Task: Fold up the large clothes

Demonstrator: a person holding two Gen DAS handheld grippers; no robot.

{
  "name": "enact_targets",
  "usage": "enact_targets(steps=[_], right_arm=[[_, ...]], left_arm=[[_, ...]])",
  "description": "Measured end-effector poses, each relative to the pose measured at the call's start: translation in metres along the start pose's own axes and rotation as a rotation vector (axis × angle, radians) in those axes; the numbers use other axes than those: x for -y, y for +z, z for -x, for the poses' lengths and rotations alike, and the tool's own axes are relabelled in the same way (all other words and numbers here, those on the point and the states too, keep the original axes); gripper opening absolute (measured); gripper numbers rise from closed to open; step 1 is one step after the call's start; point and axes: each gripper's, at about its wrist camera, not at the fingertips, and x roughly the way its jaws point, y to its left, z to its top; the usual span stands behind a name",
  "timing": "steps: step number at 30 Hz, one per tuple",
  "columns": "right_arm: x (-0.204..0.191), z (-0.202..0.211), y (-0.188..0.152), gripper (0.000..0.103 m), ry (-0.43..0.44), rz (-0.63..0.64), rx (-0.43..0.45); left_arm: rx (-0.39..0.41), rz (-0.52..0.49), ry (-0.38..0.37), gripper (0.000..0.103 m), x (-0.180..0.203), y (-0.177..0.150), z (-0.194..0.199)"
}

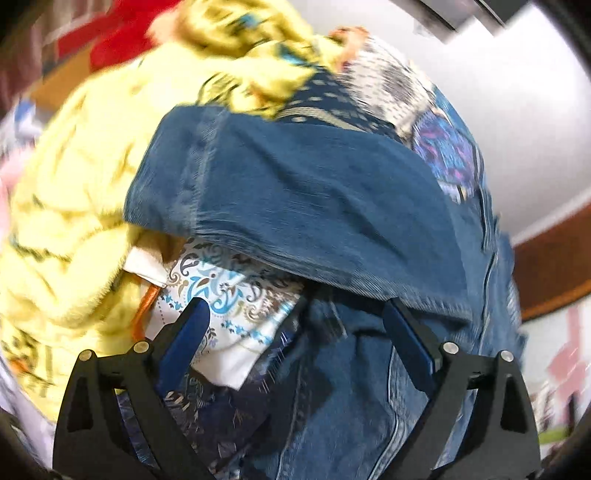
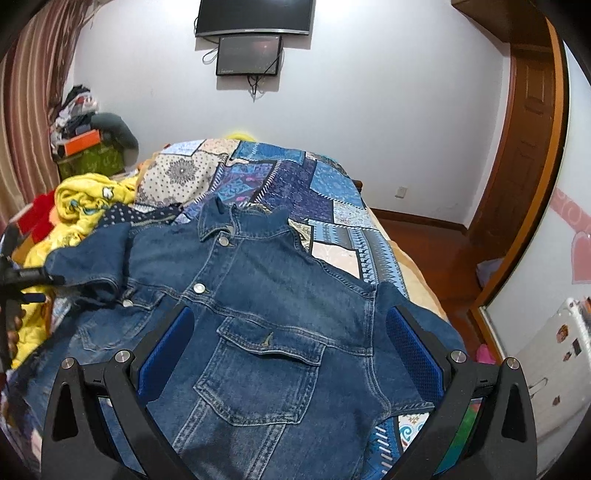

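The left gripper, black-framed with blue pads, stands spread wide with nothing pressed between its fingers; its tips hover just before the folded-over sleeve of the dark blue denim jacket, and under that sleeve a white cloth printed with blue and brown paisley shows between the pads. The left wrist view is blurred, so whether a pad brushes the denim cannot be told. The right gripper, of the same make, is likewise spread wide and empty, held above the jacket's front near the flapped chest pocket, apart from the cloth. The jacket lies front up on the bed's blue patchwork quilt, buttoned, its collar pointing away toward the white far wall and its hem toward the right camera, so its long axis runs along the bed. In the right wrist view, the sleeve at the picture's left is folded in across the chest, while the other sleeve still lies out at the side. Beside the jacket, at the picture's left, is a heap of fluffy yellow fabric with a red cloth behind it. Two dark screens hang on the wall, and a brown wooden door stands at the right.
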Motion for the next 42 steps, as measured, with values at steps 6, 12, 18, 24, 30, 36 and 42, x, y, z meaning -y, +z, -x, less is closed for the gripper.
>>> enact_targets(steps=[6, 12, 18, 24, 30, 36, 42], right_arm=[[-0.004, -0.009, 0.001, 0.103, -0.015, 0.032, -0.022], [-0.008, -0.02, -0.001, 0.103, -0.026, 0.057, -0.052], [-0.008, -0.02, 0.0, 0.103, -0.022, 0.058, -0.057], [0.002, -0.012, 0.0, 0.103, -0.028, 0.043, -0.038], [0.024, 0.0, -0.004, 0.103, -0.018, -0.012, -0.015], [0.054, 0.011, -0.014, 0.103, -0.031, -0.072, -0.008], [0.085, 0.015, -0.025, 0.103, -0.022, -0.151, -0.029]], left_arm=[[-0.025, 0.175, -0.09, 0.095, -0.036, 0.014, -0.024], [-0.006, 0.267, -0.191, 0.071, -0.047, 0.03, -0.039], [0.034, 0.203, -0.108, 0.035, -0.032, 0.044, -0.034], [0.167, -0.036, 0.084, 0.013, 0.029, 0.05, 0.001], [0.293, -0.178, 0.064, 0.01, 0.107, 0.056, 0.049], [0.376, -0.375, -0.067, 0.009, 0.226, 0.038, 0.084], [0.319, -0.551, -0.171, 0.008, 0.328, -0.008, 0.066]])
